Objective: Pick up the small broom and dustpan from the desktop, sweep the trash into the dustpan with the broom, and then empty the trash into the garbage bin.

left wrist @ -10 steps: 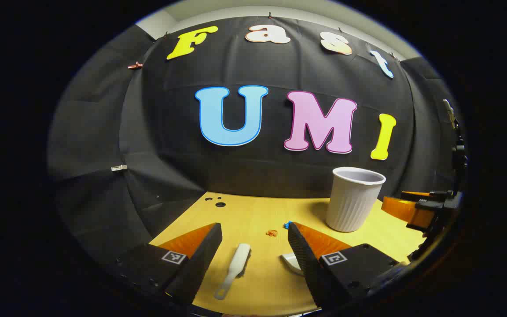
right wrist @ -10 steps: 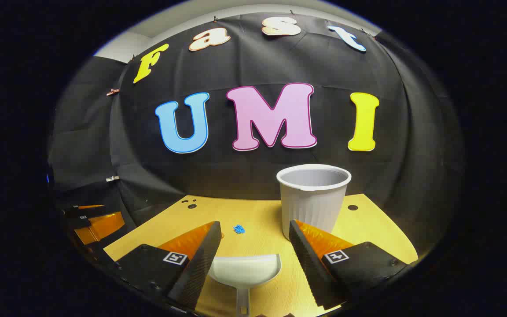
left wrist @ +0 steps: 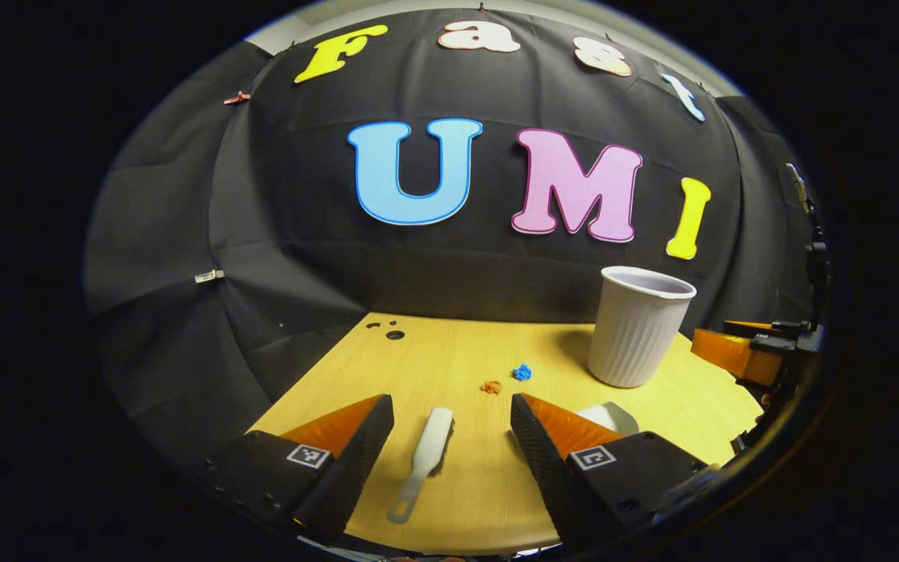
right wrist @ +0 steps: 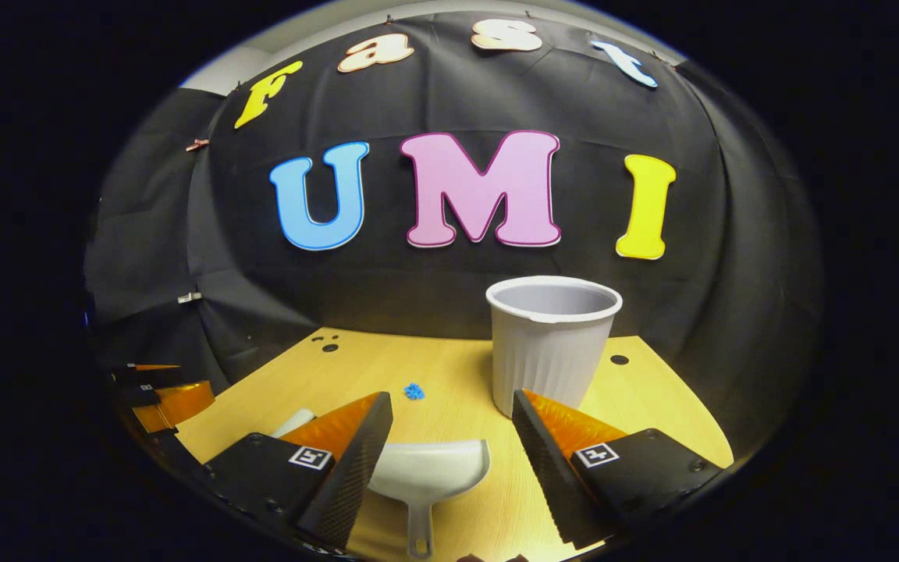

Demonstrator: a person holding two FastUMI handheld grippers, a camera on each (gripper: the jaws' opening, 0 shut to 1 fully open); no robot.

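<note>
White plastic makes up one small broom (left wrist: 424,460), one dustpan (right wrist: 428,474) and one ribbed garbage bin (left wrist: 638,326) on the wooden desktop (left wrist: 457,351). In the left gripper view, the broom is seen between the wide-spread fingers of the left gripper (left wrist: 452,457), untouched, its long axis running from 7 to 1 o'clock, handle loop nearest. Two trash scraps, one orange (left wrist: 491,386) and one blue (left wrist: 523,371), lie beyond at 1 o'clock. In the right gripper view, the dustpan lies between the wide-open right gripper (right wrist: 452,457), handle toward 6 o'clock, mouth toward 12.
</note>
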